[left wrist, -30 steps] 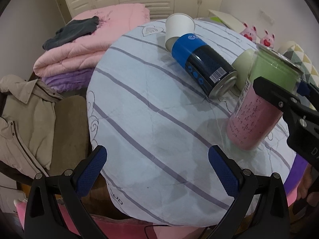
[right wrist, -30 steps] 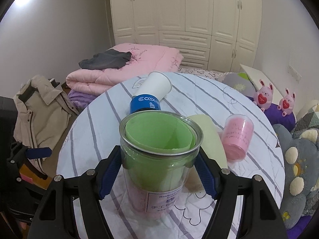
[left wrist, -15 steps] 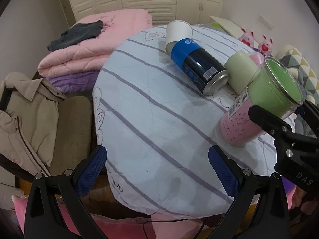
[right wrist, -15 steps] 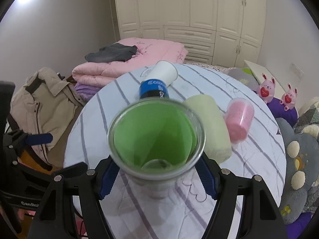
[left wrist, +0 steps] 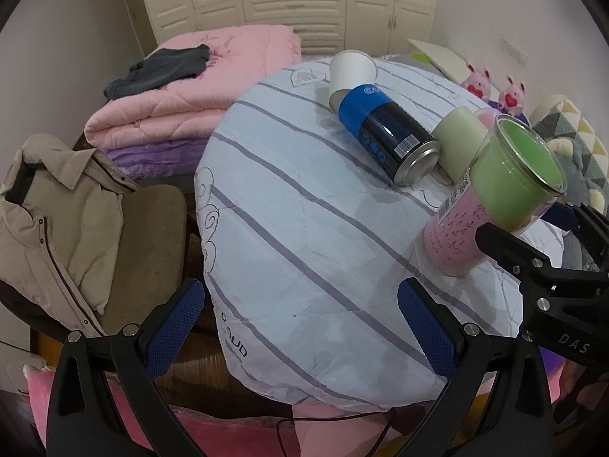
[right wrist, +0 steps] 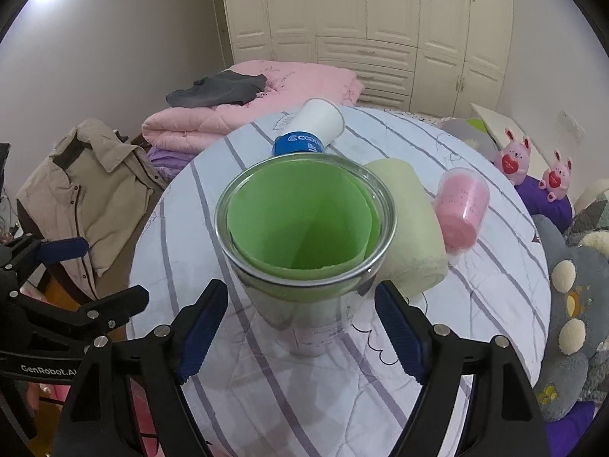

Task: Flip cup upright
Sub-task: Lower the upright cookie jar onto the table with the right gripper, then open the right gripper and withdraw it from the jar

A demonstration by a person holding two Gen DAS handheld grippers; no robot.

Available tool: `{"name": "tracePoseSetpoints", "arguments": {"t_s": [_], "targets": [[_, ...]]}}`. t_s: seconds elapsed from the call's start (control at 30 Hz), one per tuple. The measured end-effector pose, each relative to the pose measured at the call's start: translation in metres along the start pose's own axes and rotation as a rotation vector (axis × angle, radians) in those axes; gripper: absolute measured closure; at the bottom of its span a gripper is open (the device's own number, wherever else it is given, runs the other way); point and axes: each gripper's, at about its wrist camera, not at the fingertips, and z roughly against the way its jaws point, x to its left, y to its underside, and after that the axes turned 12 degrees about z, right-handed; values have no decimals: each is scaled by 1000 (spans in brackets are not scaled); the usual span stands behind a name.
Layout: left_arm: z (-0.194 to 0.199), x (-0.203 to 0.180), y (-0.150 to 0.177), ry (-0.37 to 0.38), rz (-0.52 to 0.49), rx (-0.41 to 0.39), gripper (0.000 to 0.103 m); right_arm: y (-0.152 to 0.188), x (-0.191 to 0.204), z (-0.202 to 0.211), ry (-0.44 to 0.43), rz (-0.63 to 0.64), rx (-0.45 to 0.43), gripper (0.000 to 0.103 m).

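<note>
- cup [right wrist: 304,228], a clear one lined green above and pink below, stands upright on the counter [right wrist: 475,304] with its mouth facing up, right between the right gripper's [right wrist: 300,323] fingers [right wrist: 201,323].
- those blue-padded fingers are spread wider than the cup; there's a gap on each side and neither pad touches the wall.
- from the left wrist view the same cup [left wrist: 498,198] sits far off to the right of the left gripper [left wrist: 300,323], with the right gripper's [left wrist: 525,228] black frame reaching in on either side of it.
- the left gripper's fingers [left wrist: 175,323] are spread wide and hold nothing, hanging over the near edge of the counter [left wrist: 304,228], well apart from the cup.
- beyond the right fingers, just behind the cup, a blue can [right wrist: 300,144] lies on its side, with a white paper cup [right wrist: 318,120] tipped over at its far end.
- a pale yellow-green cup [right wrist: 411,228] lies on its side just right of the upright cup, and a pink cup [right wrist: 460,205] lies tipped over further right.
- the counter wears a pale striped cloth.
</note>
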Motion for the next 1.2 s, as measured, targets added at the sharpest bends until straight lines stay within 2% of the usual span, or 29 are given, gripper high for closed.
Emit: {"name": "tracePoseSetpoints", "arguments": {"t_s": [0.27, 0.6, 0.8, 0.9, 1.0, 1.1, 1.2], "targets": [[11, -5, 8, 10, 13, -13, 0, 7, 1, 14, -25, -8, -23, 22], [32, -23, 26, 19, 7, -69, 0, 20, -1, 44, -12, -9, -74, 22], [43, -33, 37, 74, 84, -106, 0, 30, -12, 63, 7, -33, -111, 22], [51, -39, 44, 99, 106, -147, 0, 36, -18, 72, 16, -40, -131, 22], [55, -49, 48, 95, 84, -174, 0, 43, -24, 80, 30, -48, -152, 22], [61, -60, 53, 70, 56, -232, 0, 50, -31, 86, 36, -68, -174, 22], [69, -69, 57, 75, 43, -300, 0, 57, -36, 93, 41, -87, -197, 22]]}}
